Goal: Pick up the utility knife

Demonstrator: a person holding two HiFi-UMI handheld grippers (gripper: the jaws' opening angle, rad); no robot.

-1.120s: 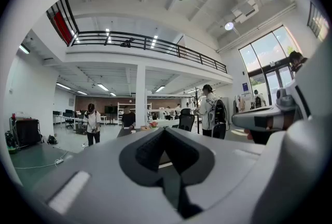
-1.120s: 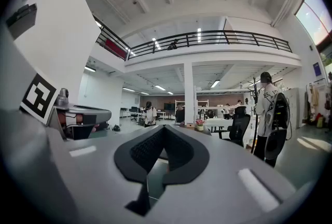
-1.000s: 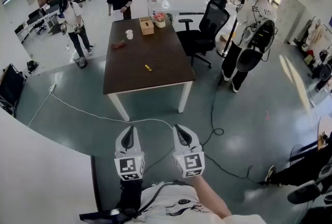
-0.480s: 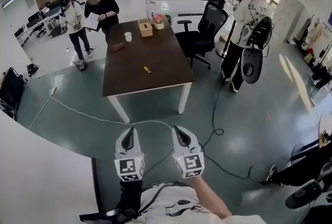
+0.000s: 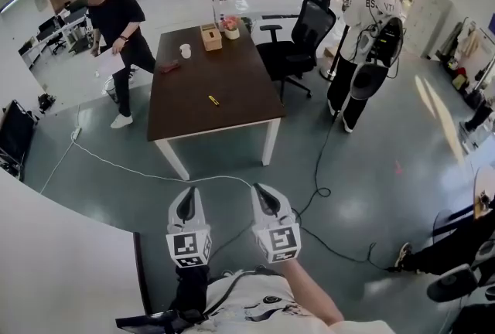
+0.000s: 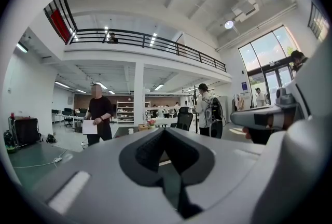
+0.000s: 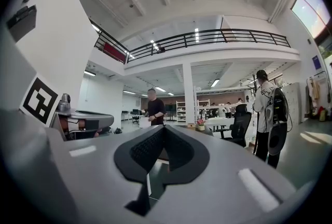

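The utility knife (image 5: 211,100), small and yellow, lies near the middle of a dark brown table (image 5: 232,116) some way ahead of me in the head view. At the bottom of that view, over the floor and well short of the table, are my left gripper (image 5: 186,205) and right gripper (image 5: 261,201), side by side. Both are shut and hold nothing. In the left gripper view the left gripper (image 6: 165,132) has its jaws closed, pointing towards the table. The right gripper (image 7: 163,128) in its own view looks the same.
On the table's far end are a tissue box (image 5: 210,37), a flower pot (image 5: 230,28), a white cup (image 5: 185,51) and a red item (image 5: 169,68). A black office chair (image 5: 300,35) stands at its right. A person in black (image 5: 116,31) walks at its left, another in white (image 5: 362,31) stands right. Cables (image 5: 155,174) cross the floor.
The person in black has walked from the table's far end down its left side. The view has shifted slightly towards the table. Both grippers stay shut and level.
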